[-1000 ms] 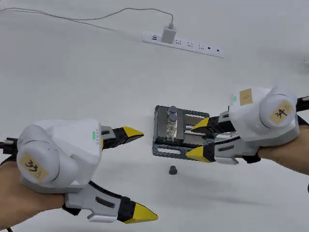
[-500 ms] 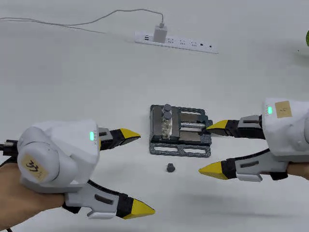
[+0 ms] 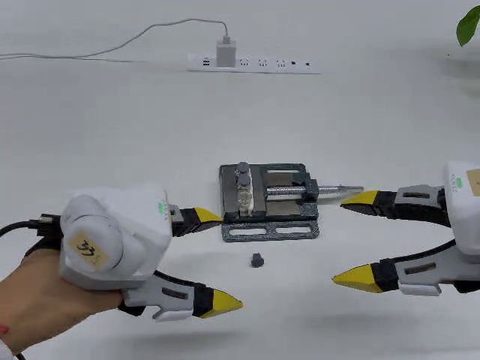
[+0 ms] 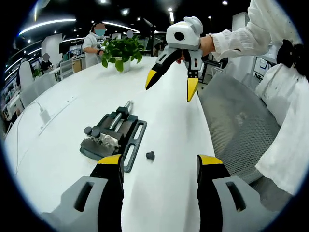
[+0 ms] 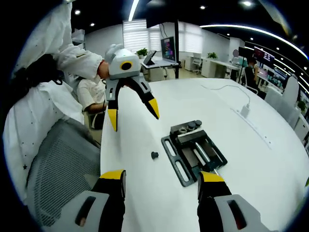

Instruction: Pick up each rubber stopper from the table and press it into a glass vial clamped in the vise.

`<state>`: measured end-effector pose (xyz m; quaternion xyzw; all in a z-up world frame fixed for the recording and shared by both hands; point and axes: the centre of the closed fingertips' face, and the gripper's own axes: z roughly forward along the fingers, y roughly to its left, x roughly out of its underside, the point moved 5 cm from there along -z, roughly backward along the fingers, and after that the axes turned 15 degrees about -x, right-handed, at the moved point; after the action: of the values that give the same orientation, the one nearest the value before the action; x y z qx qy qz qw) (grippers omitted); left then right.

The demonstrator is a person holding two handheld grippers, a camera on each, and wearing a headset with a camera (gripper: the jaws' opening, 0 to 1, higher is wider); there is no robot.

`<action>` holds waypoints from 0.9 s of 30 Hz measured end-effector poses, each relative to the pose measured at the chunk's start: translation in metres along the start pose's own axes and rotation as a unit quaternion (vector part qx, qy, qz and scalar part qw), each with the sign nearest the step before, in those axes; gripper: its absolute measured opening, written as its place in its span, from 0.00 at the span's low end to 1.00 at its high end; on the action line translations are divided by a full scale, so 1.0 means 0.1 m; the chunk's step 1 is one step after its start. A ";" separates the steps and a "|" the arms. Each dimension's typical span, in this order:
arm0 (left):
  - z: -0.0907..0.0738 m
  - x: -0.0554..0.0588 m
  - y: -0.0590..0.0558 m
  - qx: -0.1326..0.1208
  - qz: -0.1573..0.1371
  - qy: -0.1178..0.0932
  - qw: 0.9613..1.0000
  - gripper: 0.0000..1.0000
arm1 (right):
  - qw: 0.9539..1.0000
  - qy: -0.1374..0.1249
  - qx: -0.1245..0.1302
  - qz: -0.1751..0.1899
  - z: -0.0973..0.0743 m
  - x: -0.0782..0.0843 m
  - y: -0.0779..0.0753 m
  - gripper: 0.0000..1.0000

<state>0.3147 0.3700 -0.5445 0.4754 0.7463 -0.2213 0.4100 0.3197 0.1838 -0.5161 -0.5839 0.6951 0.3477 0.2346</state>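
A small dark vise (image 3: 268, 202) sits mid-table, clamping glass vials (image 3: 244, 196) with dark stoppers on top. One loose rubber stopper (image 3: 257, 261) lies on the table just in front of the vise. It also appears in the left gripper view as the stopper (image 4: 150, 155) beside the vise (image 4: 112, 134), and in the right gripper view as the stopper (image 5: 154, 155) left of the vise (image 5: 195, 147). My left gripper (image 3: 214, 259) is open, left of the stopper. My right gripper (image 3: 354, 238) is open, to the right of the vise. Both are empty.
A white power strip (image 3: 251, 63) with a plugged charger and cable lies at the far side of the white table (image 3: 120, 142). A plant leaf (image 3: 469, 26) shows at the top right. A mesh chair (image 5: 58, 164) stands beside the table.
My right gripper has drawn back to the right, away from the vise, and its jaws have spread wider. The left gripper stays open at the left. The head camera has shifted.
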 end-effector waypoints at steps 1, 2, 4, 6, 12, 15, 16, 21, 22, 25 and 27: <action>0.04 0.00 0.01 0.002 0.000 0.002 1.000 0.56 | 1.000 -0.001 0.003 0.002 -0.02 0.03 0.00 0.57; 0.07 0.00 0.01 0.004 0.000 0.003 1.000 0.54 | 1.000 -0.002 0.004 0.005 -0.03 0.05 0.01 0.57; 0.15 0.01 0.00 0.013 0.010 0.009 1.000 0.51 | 1.000 -0.006 0.007 0.010 -0.06 0.10 0.02 0.57; 0.21 0.02 0.00 0.023 0.016 0.018 0.999 0.49 | 1.000 -0.006 0.012 0.014 -0.09 0.15 0.02 0.56; 0.39 0.05 0.03 0.040 0.030 0.033 0.998 0.39 | 0.999 -0.013 0.019 0.024 -0.15 0.24 0.03 0.55; 0.47 0.08 0.03 0.048 0.037 0.040 0.997 0.35 | 0.999 -0.013 0.021 0.028 -0.17 0.29 0.03 0.55; 0.50 0.10 0.02 0.053 0.040 0.047 0.997 0.33 | 0.999 -0.012 0.022 0.029 -0.18 0.31 0.03 0.55; 0.60 0.16 0.02 0.058 0.046 0.063 0.995 0.27 | 0.999 -0.021 0.021 0.029 -0.21 0.34 0.05 0.57; 0.62 0.17 0.02 0.058 0.051 0.064 0.995 0.27 | 0.999 -0.022 0.020 0.029 -0.21 0.35 0.05 0.57; 0.66 0.19 0.05 0.055 0.051 0.072 0.995 0.23 | 0.999 -0.027 0.019 0.027 -0.23 0.37 0.06 0.58; 0.68 0.19 0.05 0.054 0.053 0.074 0.994 0.22 | 0.999 -0.034 0.016 0.028 -0.24 0.38 0.06 0.61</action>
<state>0.3424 0.3332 -0.5982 0.5508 0.7352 -0.2039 0.3383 0.3073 0.1412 -0.5273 -0.5478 0.7083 0.3633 0.2575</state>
